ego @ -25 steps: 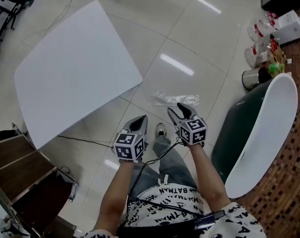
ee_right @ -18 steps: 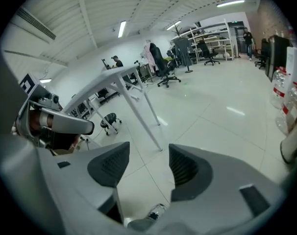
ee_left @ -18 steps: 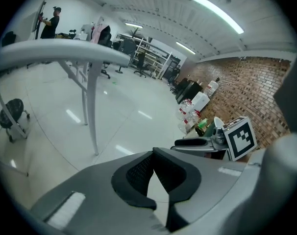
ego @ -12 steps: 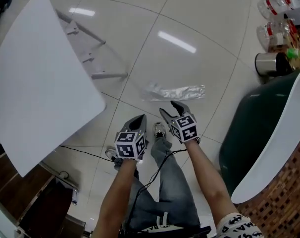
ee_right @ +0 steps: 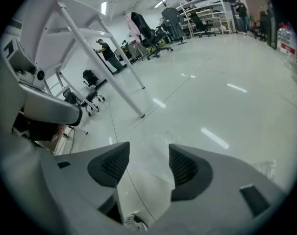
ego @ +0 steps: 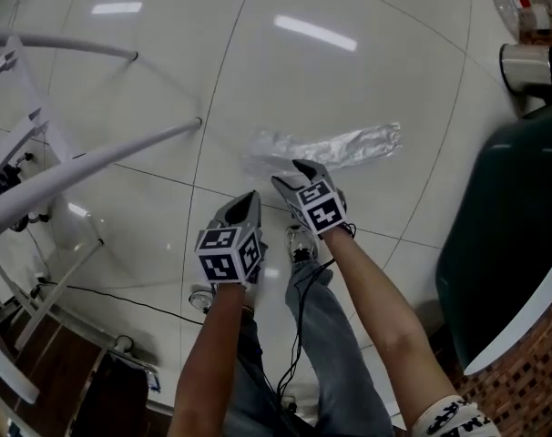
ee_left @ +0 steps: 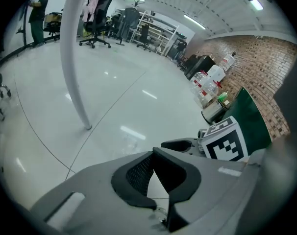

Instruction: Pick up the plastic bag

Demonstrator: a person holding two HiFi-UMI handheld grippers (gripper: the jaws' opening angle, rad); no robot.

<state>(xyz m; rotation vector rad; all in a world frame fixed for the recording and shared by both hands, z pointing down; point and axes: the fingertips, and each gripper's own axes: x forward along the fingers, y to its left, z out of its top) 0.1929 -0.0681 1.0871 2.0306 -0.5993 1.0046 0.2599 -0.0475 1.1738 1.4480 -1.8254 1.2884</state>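
Observation:
A clear, crinkled plastic bag (ego: 326, 146) lies flat on the glossy white floor, stretched left to right. My right gripper (ego: 285, 171) hangs just short of its near edge, pointing steeply down. Its jaws have just been opening and stand open with nothing between them. In the right gripper view the bag (ee_right: 156, 141) shows faintly on the floor beyond the right gripper (ee_right: 148, 168). My left gripper (ego: 251, 197) is lower left of the right one, farther from the bag. Its pads meet at the tips, so the left gripper (ee_left: 153, 155) is shut and empty.
White table legs (ego: 94, 157) slant across the left. A dark green tub with a white rim (ego: 504, 244) stands at the right, with a metal can (ego: 522, 62) and bottles (ego: 531, 7) behind it. A black cable (ego: 121, 294) crosses the floor by my shoe (ego: 299, 244).
Both grippers have dropped toward the floor, and the view has sunk below the white tabletop. The bag looks bigger and closer, with the right gripper's tips near its edge.

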